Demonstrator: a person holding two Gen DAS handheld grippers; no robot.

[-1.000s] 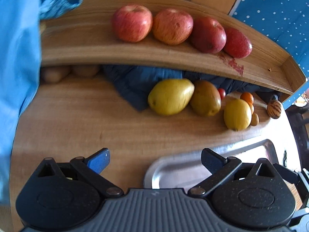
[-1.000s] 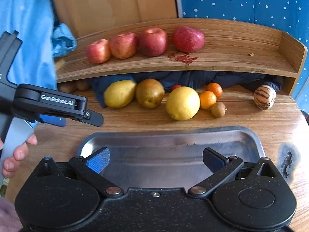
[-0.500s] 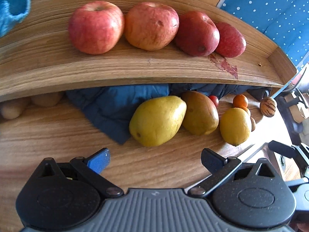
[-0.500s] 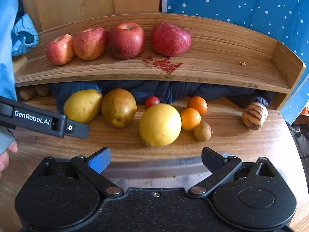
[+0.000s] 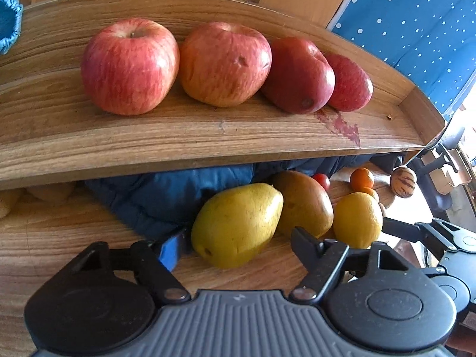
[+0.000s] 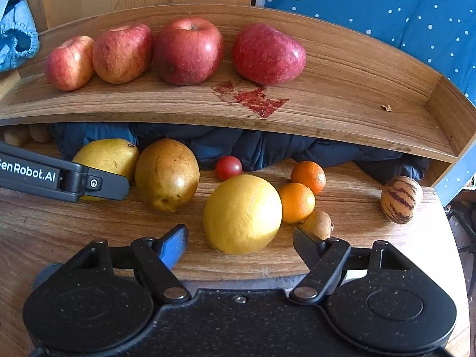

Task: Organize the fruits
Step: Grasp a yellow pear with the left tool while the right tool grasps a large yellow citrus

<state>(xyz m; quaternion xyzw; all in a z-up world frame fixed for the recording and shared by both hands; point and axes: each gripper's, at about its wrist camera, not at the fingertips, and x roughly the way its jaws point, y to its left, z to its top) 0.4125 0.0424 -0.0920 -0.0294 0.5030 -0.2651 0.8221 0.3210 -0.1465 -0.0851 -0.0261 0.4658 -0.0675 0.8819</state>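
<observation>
A yellow-green pear [image 5: 238, 223] lies on the wooden table, and my left gripper [image 5: 239, 242] stands open with its fingertips on either side of the pear's near end. A brown pear [image 5: 303, 205] touches it on the right. In the right wrist view a round yellow citrus [image 6: 242, 214] sits between the open fingertips of my right gripper [image 6: 239, 241]. I cannot tell whether either gripper touches its fruit. Two small oranges [image 6: 297, 202], a kiwi [image 6: 318, 224] and a cherry tomato [image 6: 228, 167] lie close by. Several red apples [image 6: 187, 50] line the curved shelf [image 6: 342, 110].
A striped melon-like fruit [image 6: 401, 199] rests near the table's right edge. Dark blue cloth [image 6: 267, 148] is stuffed under the shelf behind the fruit. My left gripper's finger [image 6: 89, 183] reaches in front of the yellow-green pear. A red stain [image 6: 253, 98] marks the shelf.
Both grippers have moved forward and down toward the fruit row. The metal tray has dropped out of view. The pear and the citrus now sit between the open fingertips.
</observation>
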